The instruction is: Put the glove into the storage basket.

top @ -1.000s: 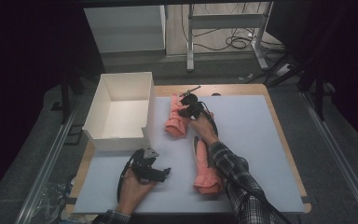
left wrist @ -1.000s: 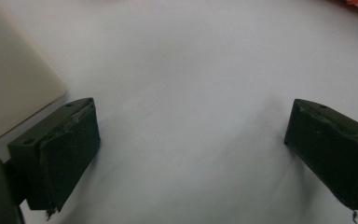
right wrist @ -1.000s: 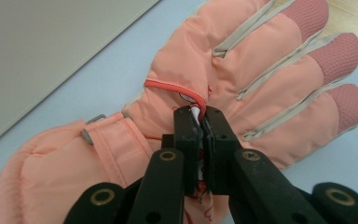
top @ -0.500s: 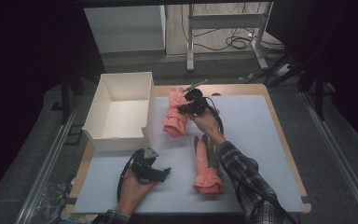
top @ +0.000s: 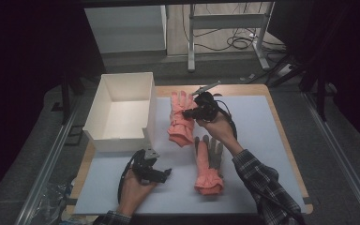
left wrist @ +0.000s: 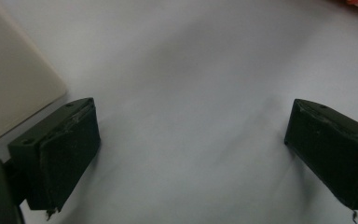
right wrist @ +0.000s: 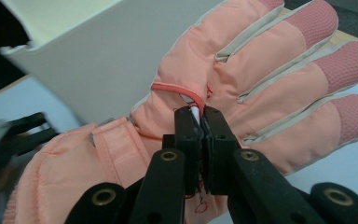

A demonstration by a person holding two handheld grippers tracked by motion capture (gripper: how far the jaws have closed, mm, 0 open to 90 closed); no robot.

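Nearest the person, at the near left of the pale blue-grey table mat [top: 262,140], the left gripper [top: 163,174] rests in the left hand [top: 133,187] just above the mat, its two black jaws standing wide apart with nothing between them — the left gripper view has bare mat under them and a corner of the white open-topped cardboard box [left wrist: 9,84] to one side. Right of that hand, near the middle of the mat, a salmon-pink padded glove with a grey palm [top: 208,164] lies flat, cuff toward the person, fingers pointing away. Farther off, the right gripper [top: 186,113], held by the right hand [top: 218,124] on a plaid-sleeved arm, has its jaws pressed together on a second salmon-pink padded winter glove [top: 180,117] — in the right gripper view the tips pinch a small red cord loop and white tag at the back of that glove [right wrist: 223,79]. This glove hangs lifted off the mat, cuff drooping toward the person, fingers pointing to the far side, just beside the right wall of the white box [top: 117,110], which stands at the far left of the table.
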